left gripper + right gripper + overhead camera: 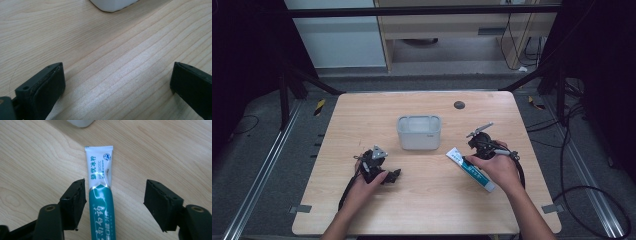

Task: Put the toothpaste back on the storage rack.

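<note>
Tube (101, 195) lying flat on table (427, 200), sitting between right gripper's (113, 202) parted jaws, ungripped; left gripper (117, 82) gaping wide over bare wood.

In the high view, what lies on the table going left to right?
Left gripper → white container → toothpaste tube → right gripper, its open jaws over the tube.
</note>
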